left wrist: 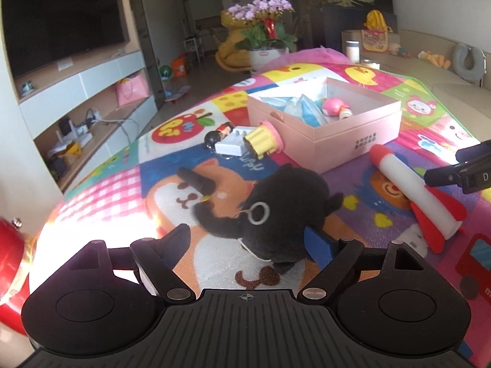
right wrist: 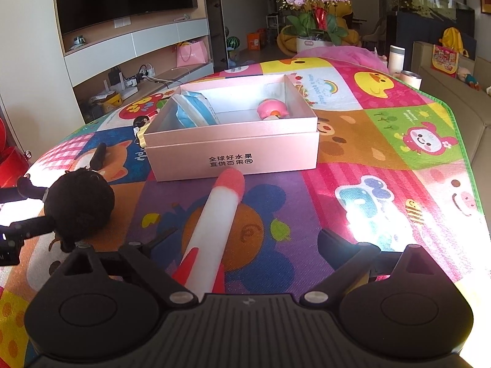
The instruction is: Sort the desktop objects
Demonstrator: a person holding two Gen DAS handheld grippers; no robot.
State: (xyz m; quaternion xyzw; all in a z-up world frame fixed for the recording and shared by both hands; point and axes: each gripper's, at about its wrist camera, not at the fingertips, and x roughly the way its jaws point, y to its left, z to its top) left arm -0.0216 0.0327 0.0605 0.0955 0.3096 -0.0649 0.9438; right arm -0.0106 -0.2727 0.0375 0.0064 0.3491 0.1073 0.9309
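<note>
A black plush toy (left wrist: 285, 202) with a metal ring lies on the colourful play mat (left wrist: 107, 190) between the jaws of my left gripper (left wrist: 245, 242). The jaws stand open, and the left finger is clear of the plush. A white foam rocket (right wrist: 214, 220) with a red tip and fins lies lengthwise between the wide-open jaws of my right gripper (right wrist: 242, 243), untouched. Its tip points at the open pink box (right wrist: 233, 150), which holds blue-white packets and a pink toy (right wrist: 271, 109). The plush (right wrist: 79, 202) also shows at the left of the right wrist view.
Left of the box (left wrist: 337, 141) lie a yellow-and-pink toy (left wrist: 264, 138), a white block (left wrist: 230, 145), a small doll (left wrist: 218, 133) and a black cylinder (left wrist: 196, 179). A white bottle (right wrist: 396, 59) and a flower pot (right wrist: 313, 43) stand beyond the mat's far edge. A sofa runs along the right.
</note>
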